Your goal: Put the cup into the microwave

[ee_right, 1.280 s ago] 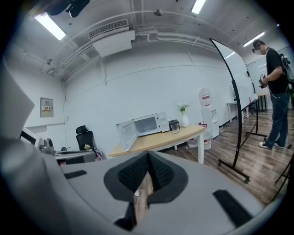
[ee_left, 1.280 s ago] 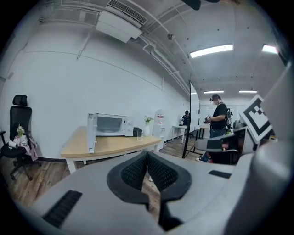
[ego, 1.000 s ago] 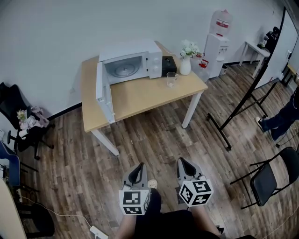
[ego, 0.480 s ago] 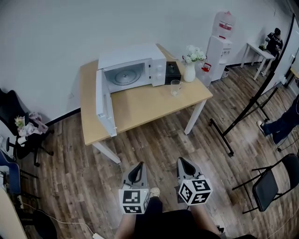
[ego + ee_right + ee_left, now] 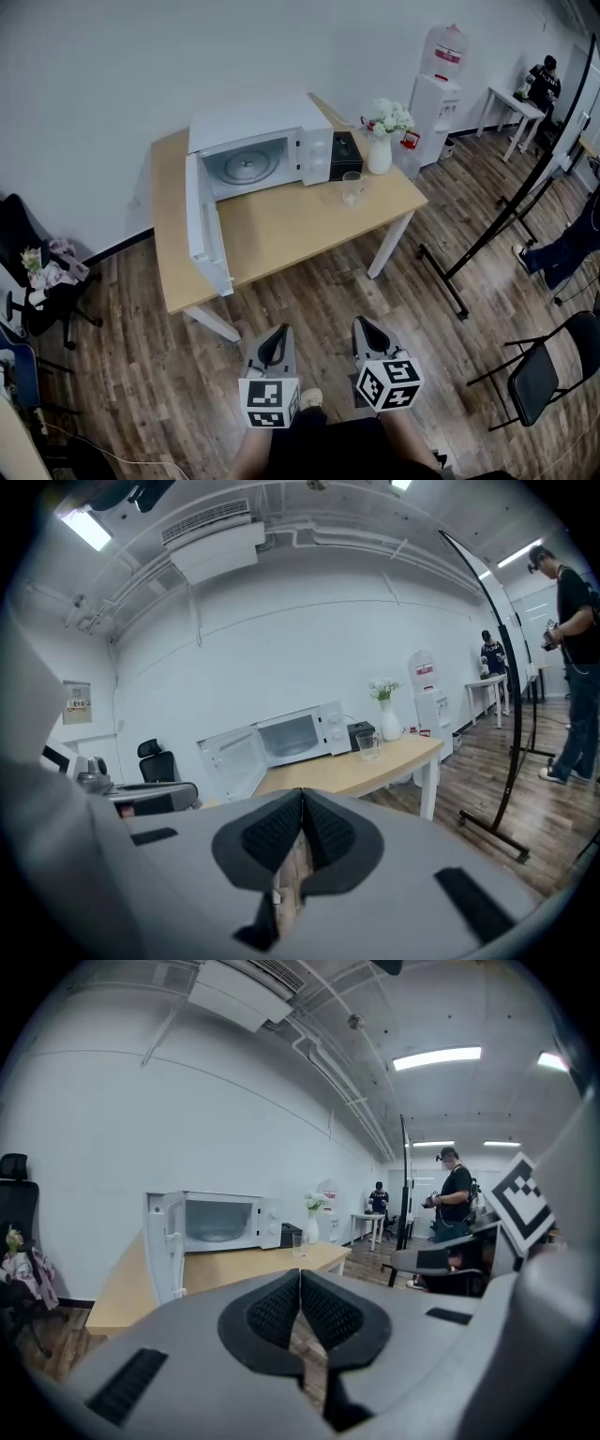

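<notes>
So, left gripper (image 5: 277,334) and right gripper (image 5: 364,324) both closed and empty, well apart from cup (image 5: 352,187) beside open microwave (image 5: 264,142).

Clear cup (image 5: 352,187) stands upright, near the right of the white microwave (image 5: 255,122), which is wide open

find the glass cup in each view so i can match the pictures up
Head view: the cup is right of centre in the upper half, just below and left of the white vase.
Left gripper view: the cup is small, at centre just above the jaws, left of the vase.
Right gripper view: the cup is right of centre, left of the vase.
Shared landmark: the white vase.
</notes>
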A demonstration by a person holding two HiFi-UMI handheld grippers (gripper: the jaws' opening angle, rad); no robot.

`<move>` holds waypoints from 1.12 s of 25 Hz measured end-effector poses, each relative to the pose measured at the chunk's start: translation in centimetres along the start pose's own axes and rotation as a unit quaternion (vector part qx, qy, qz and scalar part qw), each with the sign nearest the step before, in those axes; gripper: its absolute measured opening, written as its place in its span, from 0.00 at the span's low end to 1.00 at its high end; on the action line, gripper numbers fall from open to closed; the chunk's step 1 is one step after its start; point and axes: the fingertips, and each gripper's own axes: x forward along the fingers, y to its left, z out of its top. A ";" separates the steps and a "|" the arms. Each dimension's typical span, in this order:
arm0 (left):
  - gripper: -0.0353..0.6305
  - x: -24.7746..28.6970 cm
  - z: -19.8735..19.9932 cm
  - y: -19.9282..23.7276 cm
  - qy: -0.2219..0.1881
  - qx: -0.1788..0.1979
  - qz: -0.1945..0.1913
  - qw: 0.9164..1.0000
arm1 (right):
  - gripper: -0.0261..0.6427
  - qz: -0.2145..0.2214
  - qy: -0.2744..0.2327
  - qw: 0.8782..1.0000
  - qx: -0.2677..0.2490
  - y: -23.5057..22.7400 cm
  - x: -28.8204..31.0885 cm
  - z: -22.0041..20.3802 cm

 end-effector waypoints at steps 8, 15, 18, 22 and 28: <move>0.06 2.0 0.1 2.0 0.005 0.004 -0.012 1.000 | 0.03 -0.003 -0.003 1.000 0.014 0.9 3.1 0.1; 0.06 2.9 -0.3 3.0 0.012 0.000 -0.013 1.000 | 0.03 -0.010 0.010 1.000 0.024 0.8 4.4 -0.4; 0.06 3.0 -0.2 3.3 0.015 -0.004 -0.012 1.000 | 0.03 -0.008 0.009 1.000 0.027 0.9 5.0 0.2; 0.06 3.1 0.1 3.8 0.015 -0.010 -0.007 1.000 | 0.03 -0.005 0.012 1.000 0.023 1.4 5.6 0.7; 0.06 3.6 -0.3 4.8 0.022 -0.017 0.004 1.000 | 0.03 0.001 0.024 0.999 0.022 1.5 6.8 0.2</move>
